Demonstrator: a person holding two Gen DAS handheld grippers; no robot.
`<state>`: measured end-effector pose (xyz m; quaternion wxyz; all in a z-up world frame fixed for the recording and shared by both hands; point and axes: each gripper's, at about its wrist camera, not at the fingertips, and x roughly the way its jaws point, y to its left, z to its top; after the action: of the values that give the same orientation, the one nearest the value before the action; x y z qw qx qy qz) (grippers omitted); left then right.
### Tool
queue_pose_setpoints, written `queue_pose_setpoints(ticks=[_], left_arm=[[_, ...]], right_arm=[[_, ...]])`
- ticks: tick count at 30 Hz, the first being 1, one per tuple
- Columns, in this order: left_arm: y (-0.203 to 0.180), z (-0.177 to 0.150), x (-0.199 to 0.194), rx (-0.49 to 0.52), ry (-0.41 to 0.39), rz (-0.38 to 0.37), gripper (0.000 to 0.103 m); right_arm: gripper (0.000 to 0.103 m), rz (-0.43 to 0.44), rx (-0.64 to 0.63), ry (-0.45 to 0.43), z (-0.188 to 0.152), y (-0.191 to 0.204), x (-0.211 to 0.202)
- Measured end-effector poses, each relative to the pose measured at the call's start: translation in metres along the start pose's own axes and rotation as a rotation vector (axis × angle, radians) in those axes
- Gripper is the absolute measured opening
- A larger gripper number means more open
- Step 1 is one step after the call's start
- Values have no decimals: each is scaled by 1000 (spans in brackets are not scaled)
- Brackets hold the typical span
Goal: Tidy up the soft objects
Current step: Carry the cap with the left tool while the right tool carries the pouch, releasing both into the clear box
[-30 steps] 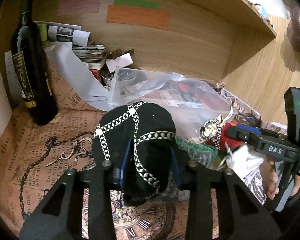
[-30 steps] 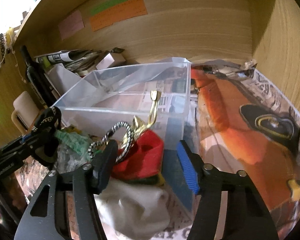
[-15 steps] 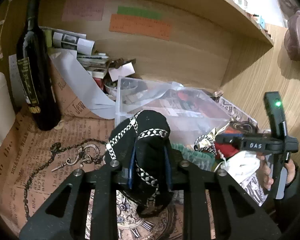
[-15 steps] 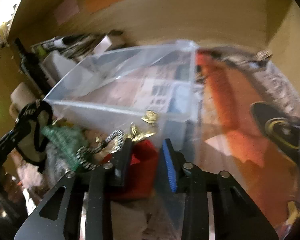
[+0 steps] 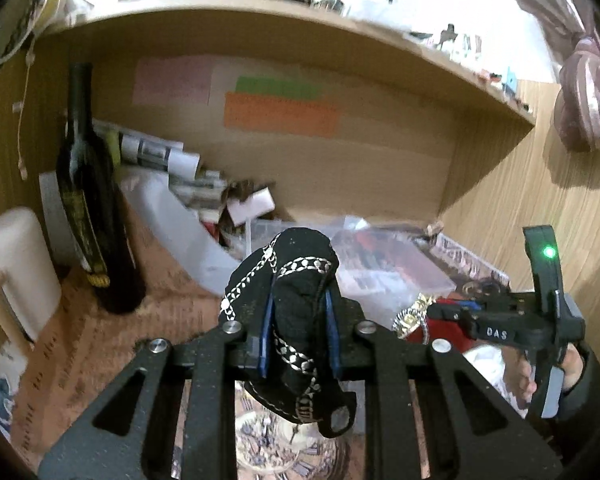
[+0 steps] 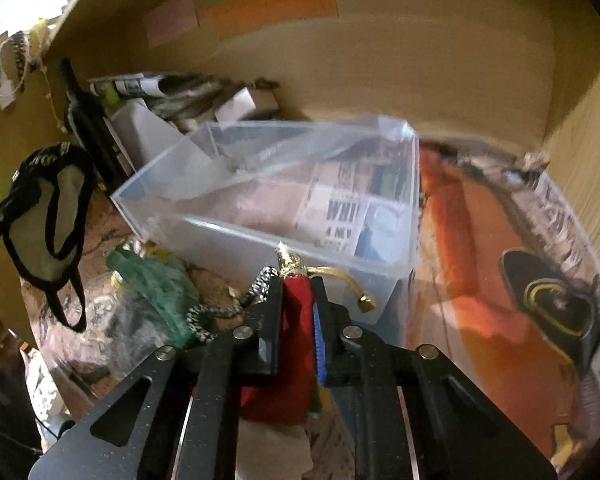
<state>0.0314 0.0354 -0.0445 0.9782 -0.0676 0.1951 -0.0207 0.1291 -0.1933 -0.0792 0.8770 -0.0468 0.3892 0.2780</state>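
Observation:
My left gripper (image 5: 298, 328) is shut on a black fabric piece with silver chain trim (image 5: 296, 280) and holds it raised above the desk; it also shows hanging at the left of the right wrist view (image 6: 48, 216). My right gripper (image 6: 298, 312) is shut on a red fabric piece with gold trim (image 6: 296, 300), lifted in front of the clear plastic box (image 6: 404, 216). The right gripper (image 5: 452, 312) also shows in the left wrist view, beside the box (image 5: 396, 272). A green fabric piece (image 6: 156, 280) and a white cloth (image 6: 276, 452) lie on the desk.
A dark wine bottle (image 5: 88, 208) and a white mug (image 5: 20, 272) stand at the left. Rolled papers and clutter (image 5: 188, 184) fill the back corner. A wooden shelf (image 5: 300, 20) hangs overhead and a wooden wall (image 5: 540, 216) is on the right. Printed paper (image 6: 520, 280) covers the desk.
Both grippers closed, the left on the black fabric and the right on the red fabric. Both then rose and pulled back, lifting the pieces off the desk.

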Motion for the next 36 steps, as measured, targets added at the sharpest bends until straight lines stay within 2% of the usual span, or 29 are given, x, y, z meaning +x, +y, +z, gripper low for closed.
queue_pose_setpoints(ticks=[7,14,22,29,36], left_arm=[[-6,25,1,35,-68,10,22],[-7,52,19,31,-81,-21,22],[-10,74,55,60,-78,24,22],[-11,77,100,76,-5,49,22],[-11,61,152,90,124,67,22]], right_arm=[[11,-25,-23,-117,16,8,-32],[11,-48,-39,-228,36,13,-53],[11,-64,-50,-302,65,12,-50],[11,-65,-62,-267,81,9,-22],[11,-51,-71,-146,86,3,22]])
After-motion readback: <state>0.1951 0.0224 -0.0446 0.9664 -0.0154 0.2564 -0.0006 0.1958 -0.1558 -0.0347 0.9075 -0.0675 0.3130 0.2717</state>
